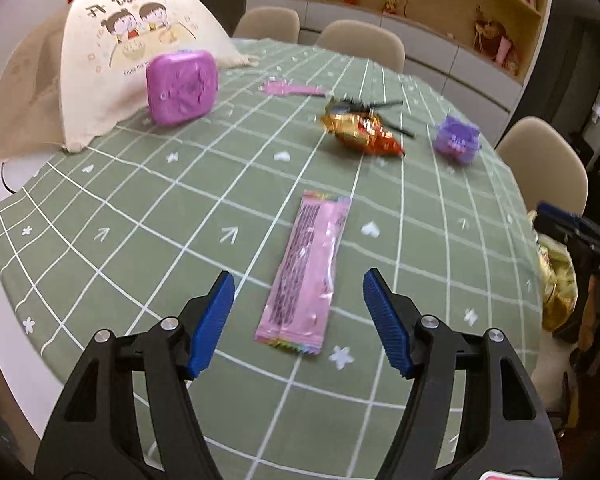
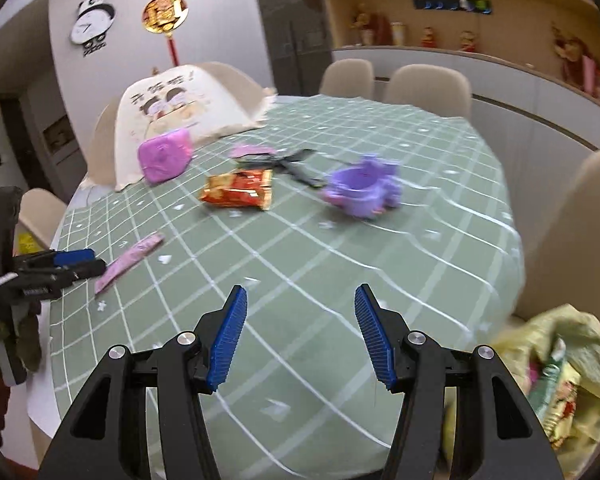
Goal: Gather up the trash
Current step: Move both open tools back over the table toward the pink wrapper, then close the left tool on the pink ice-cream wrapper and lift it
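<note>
Left gripper (image 1: 299,285): wide, empty.
Right gripper (image 2: 301,303): wide, empty.
Tip: straddle flat pink plastic wrapper (image 1: 305,273), lower-centre; pinch its narrow width.

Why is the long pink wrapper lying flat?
Flat, yes: the long pink wrapper lies stretched on the green tablecloth, between the open left tongs, untouched. Why: cannot tell.

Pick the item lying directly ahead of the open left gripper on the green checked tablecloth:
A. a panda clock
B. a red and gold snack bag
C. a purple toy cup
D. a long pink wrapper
D: the long pink wrapper lies flat ahead of the open left gripper.
</note>
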